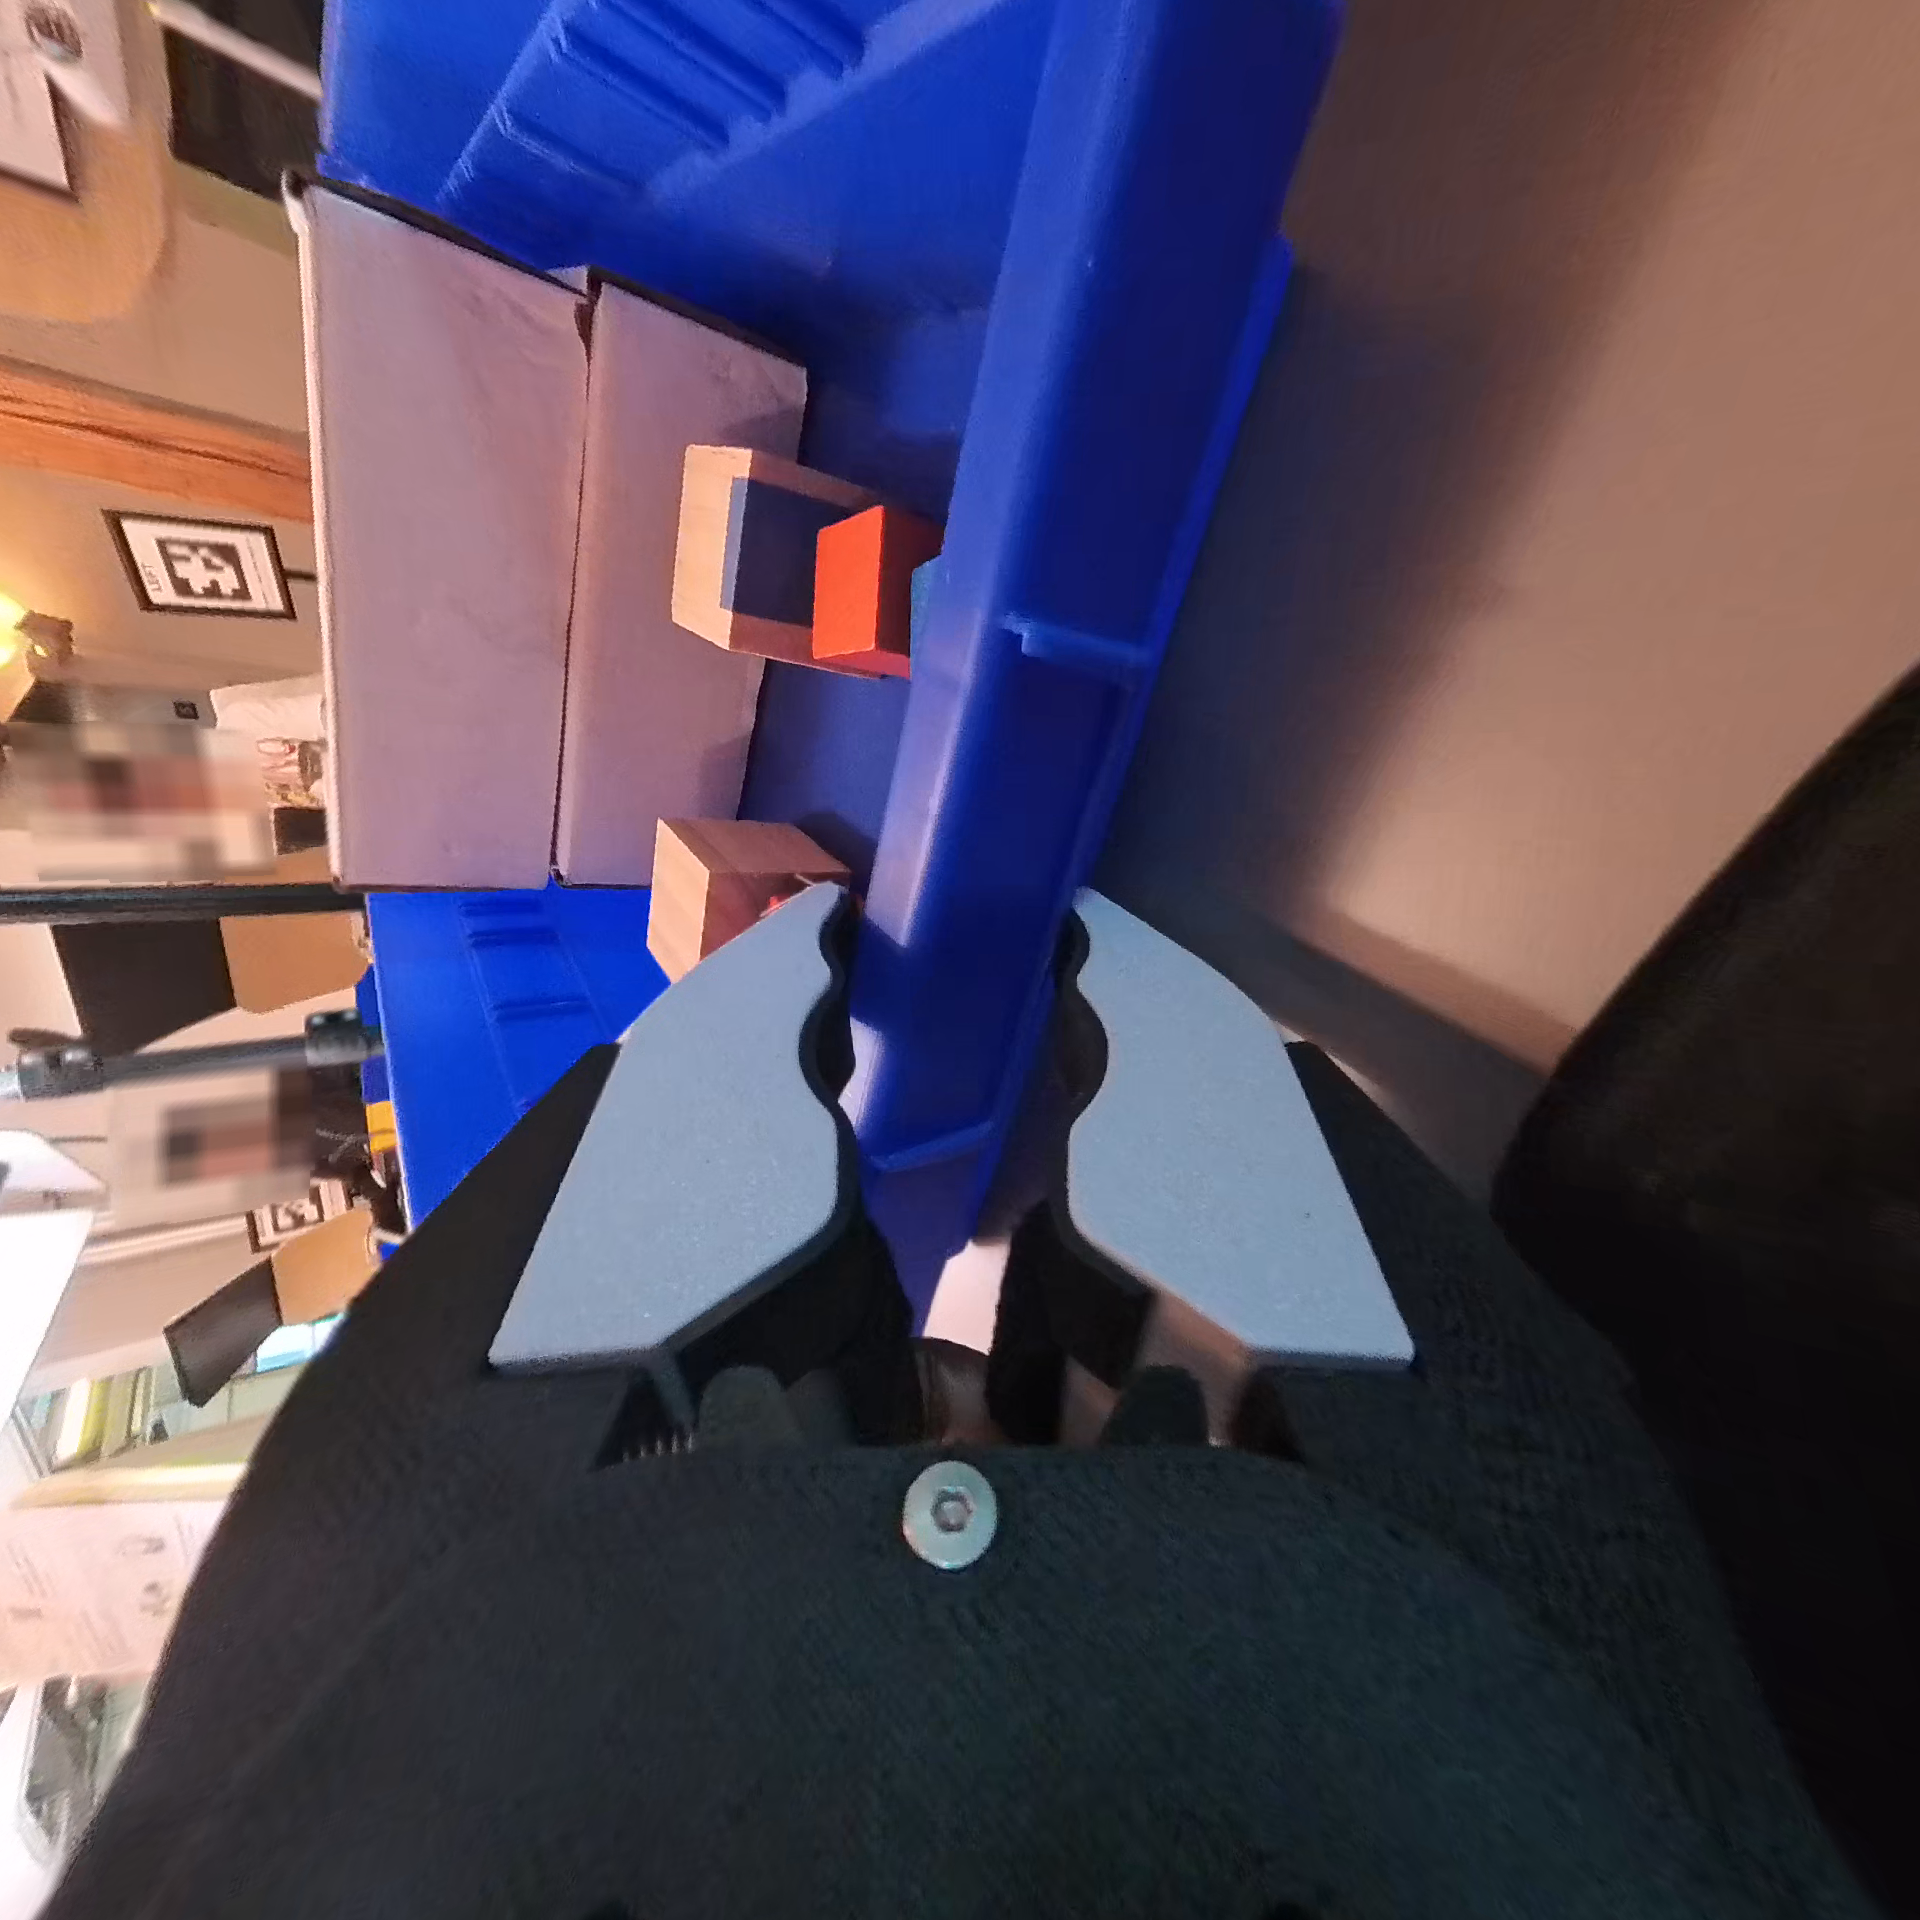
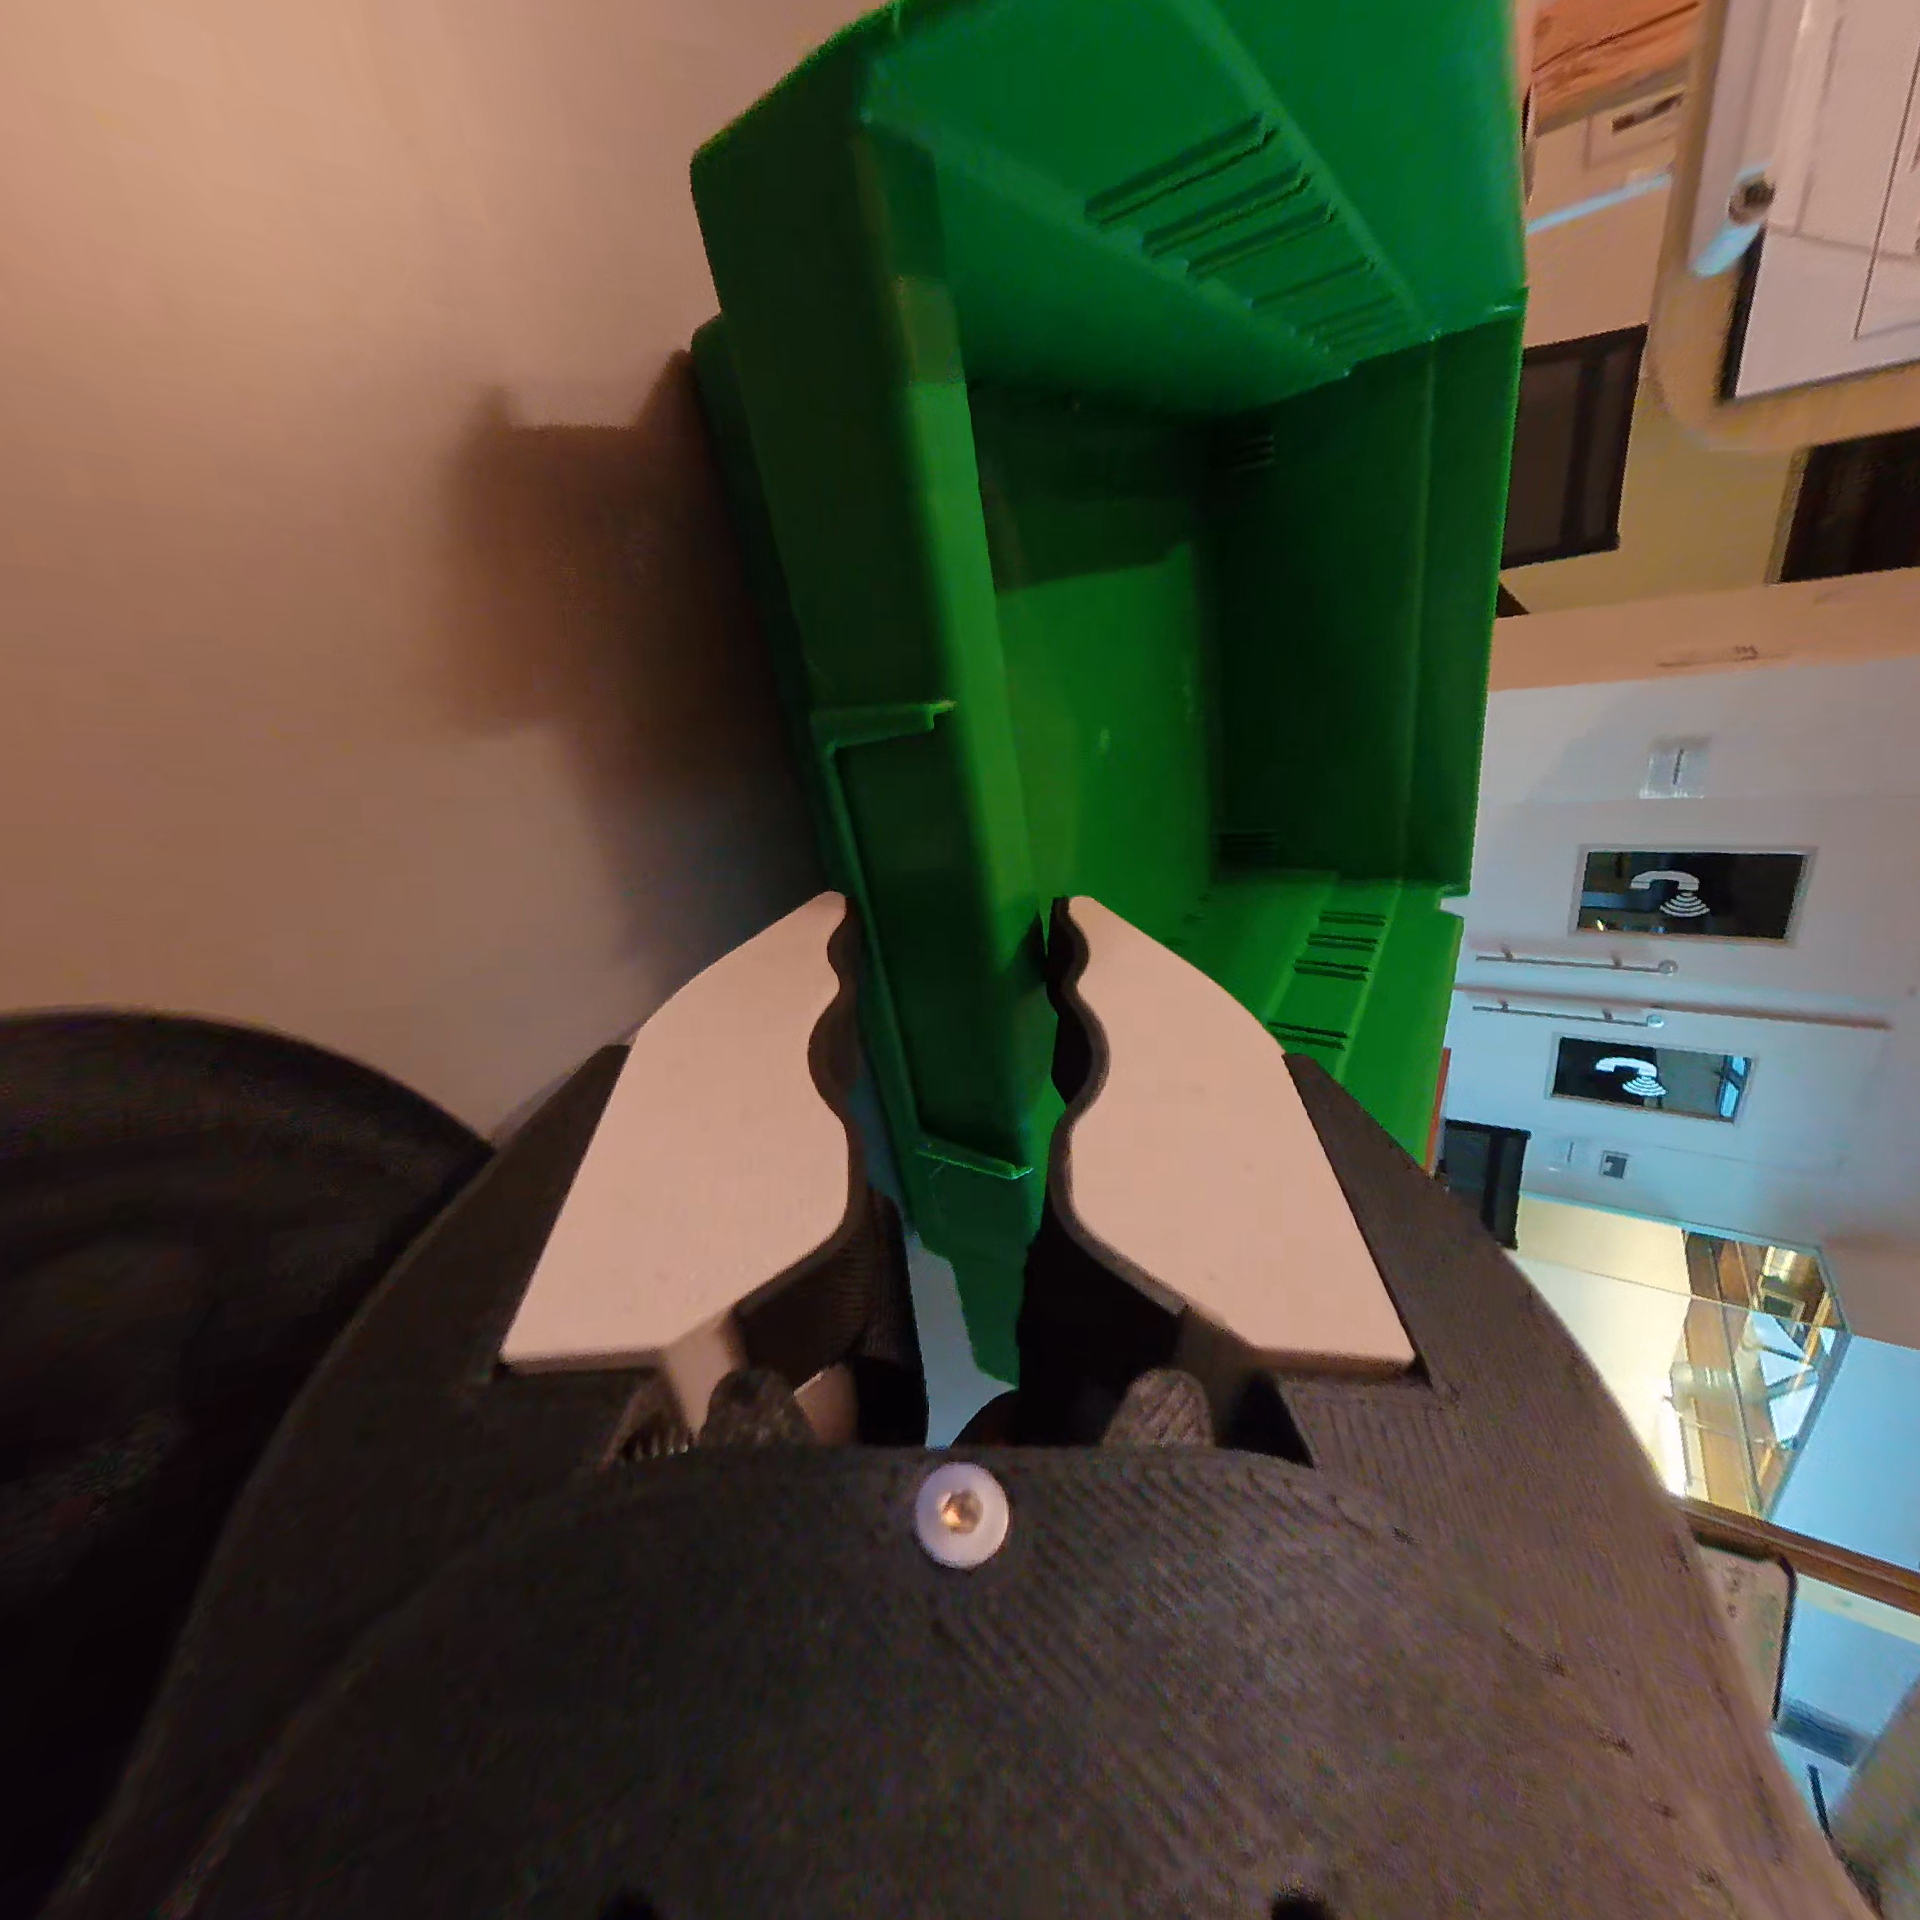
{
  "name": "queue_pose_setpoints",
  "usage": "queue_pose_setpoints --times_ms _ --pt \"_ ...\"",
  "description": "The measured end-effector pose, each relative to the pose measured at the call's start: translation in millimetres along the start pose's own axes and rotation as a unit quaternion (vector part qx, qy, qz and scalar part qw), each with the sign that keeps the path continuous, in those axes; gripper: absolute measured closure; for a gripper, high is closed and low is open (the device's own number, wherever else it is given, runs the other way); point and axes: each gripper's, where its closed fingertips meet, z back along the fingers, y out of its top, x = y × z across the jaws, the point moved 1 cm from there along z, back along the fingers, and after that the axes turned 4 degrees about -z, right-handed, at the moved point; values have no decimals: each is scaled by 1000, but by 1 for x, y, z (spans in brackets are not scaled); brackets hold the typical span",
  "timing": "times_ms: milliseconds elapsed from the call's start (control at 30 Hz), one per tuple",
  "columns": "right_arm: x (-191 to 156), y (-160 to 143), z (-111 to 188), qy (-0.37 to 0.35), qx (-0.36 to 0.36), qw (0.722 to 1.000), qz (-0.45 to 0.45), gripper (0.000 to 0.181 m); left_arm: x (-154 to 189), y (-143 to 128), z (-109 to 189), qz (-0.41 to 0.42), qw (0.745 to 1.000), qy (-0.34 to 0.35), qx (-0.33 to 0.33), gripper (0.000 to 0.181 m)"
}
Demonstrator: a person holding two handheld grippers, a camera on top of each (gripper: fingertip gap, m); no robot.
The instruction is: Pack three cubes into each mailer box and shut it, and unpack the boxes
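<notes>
The left claw (image 1: 956, 914) is clamped on the near wall of a blue bin (image 1: 1049, 582) resting on the bench (image 1: 1558, 468). Inside the bin lie two white mailer boxes (image 1: 447, 540) and several wooden cubes (image 1: 727, 551), one with a red face. The right claw (image 2: 951, 914) is clamped on the wall of a green bin (image 2: 1101, 644).

At nine o'clock I see a beige wall (image 1: 208, 312) with a framed black-and-white marker (image 1: 203, 564). At three o'clock, a white wall (image 2: 1662, 727) bears two dark panels (image 2: 1691, 894).
</notes>
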Motion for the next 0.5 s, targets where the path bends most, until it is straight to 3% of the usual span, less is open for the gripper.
queue_pose_setpoints --times_ms 500 --pt "18 -128 44 -58 -71 995 -47 146 0 -105 44 13 998 -8 -63 144"
